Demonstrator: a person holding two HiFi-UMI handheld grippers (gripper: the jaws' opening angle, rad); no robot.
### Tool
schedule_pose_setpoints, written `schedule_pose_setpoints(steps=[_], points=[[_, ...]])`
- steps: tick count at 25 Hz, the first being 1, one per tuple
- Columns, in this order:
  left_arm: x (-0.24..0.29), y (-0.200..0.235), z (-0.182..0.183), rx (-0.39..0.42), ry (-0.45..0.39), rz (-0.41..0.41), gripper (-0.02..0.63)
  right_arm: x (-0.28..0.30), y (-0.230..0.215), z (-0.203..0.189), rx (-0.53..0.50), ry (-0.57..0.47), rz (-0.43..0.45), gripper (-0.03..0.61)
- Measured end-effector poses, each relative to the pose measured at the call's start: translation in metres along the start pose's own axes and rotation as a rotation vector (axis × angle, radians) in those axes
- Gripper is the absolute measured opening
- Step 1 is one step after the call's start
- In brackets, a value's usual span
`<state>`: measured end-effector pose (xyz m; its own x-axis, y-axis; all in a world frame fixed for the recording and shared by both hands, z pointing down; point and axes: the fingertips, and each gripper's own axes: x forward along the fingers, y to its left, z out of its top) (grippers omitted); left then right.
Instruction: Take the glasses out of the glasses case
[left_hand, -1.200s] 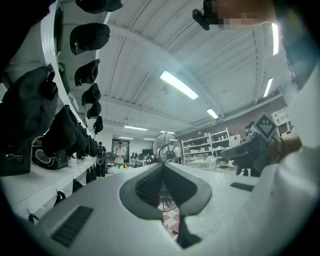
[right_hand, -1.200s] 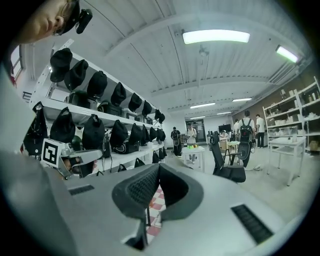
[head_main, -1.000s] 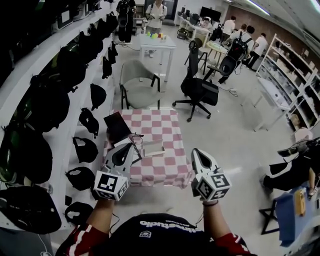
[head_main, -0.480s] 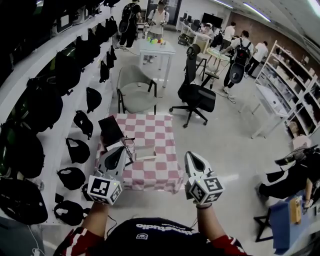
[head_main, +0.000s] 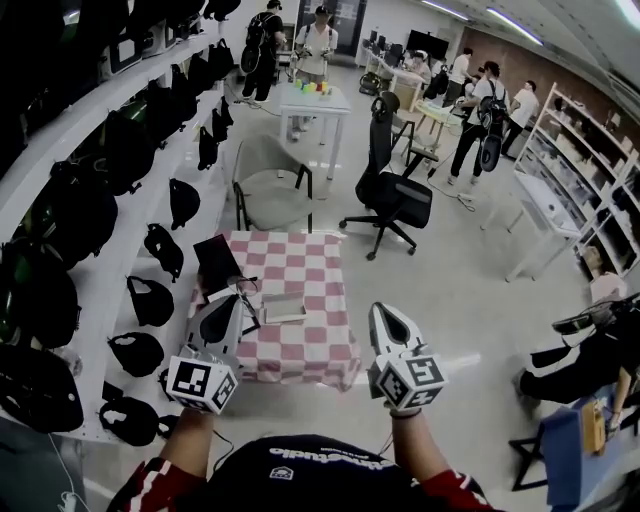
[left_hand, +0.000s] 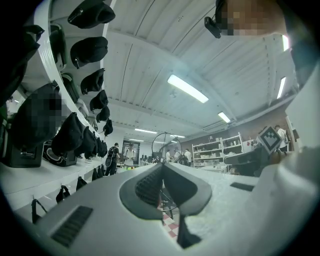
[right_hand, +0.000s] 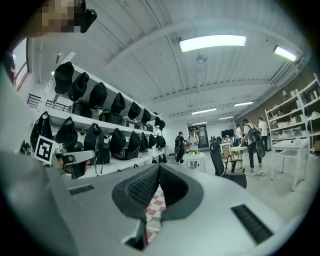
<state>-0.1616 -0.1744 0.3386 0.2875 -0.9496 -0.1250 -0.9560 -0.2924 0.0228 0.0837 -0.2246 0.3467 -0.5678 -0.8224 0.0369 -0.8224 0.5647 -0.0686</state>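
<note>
Thin wire-framed glasses (head_main: 245, 289) hang at the tip of my left gripper (head_main: 234, 300), over the left side of the checkered table (head_main: 300, 345). In the left gripper view one round rim of the glasses (left_hand: 166, 146) stands just past the jaw tips, and my left gripper (left_hand: 162, 166) is shut on the frame's thin wire. A dark open glasses case (head_main: 216, 262) lies at the table's far left, with a flat grey box (head_main: 283, 307) beside it. My right gripper (head_main: 381, 314) is held off the table's right front corner; its jaws (right_hand: 159, 166) are shut with nothing between them.
White shelves with black helmets and bags (head_main: 120, 170) run along the left. Beyond the table stand a grey chair (head_main: 268, 180) and a black office chair (head_main: 392, 195). Several people stand by tables at the back (head_main: 320, 40). A seated person's legs (head_main: 585, 350) are at the right.
Both grippers have drifted down and left in the head view, the left one keeping the glasses at its tip. The table sits a little further off and to the left.
</note>
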Motion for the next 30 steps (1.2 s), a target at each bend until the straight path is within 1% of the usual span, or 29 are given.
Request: schedule_pose_setpoints(steps=[10, 16, 20, 30], points=[[0.005, -0.004, -0.004, -0.021, -0.002, 0.006, 0.012, -0.004, 0.003, -0.001, -0.030, 0.002, 0.012, 0.002], [0.006, -0.010, 0.001, 0.010, -0.019, -0.007, 0.012, -0.006, 0.007, 0.002, -0.034, 0.016, -0.007, 0.002], [0.007, -0.014, 0.003, 0.026, -0.019, -0.016, 0.012, -0.007, 0.007, -0.001, -0.039, 0.012, 0.013, 0.002], [0.008, -0.017, 0.002, 0.029, -0.019, -0.026, 0.012, -0.008, 0.008, -0.003, -0.030, 0.014, 0.009, 0.002]])
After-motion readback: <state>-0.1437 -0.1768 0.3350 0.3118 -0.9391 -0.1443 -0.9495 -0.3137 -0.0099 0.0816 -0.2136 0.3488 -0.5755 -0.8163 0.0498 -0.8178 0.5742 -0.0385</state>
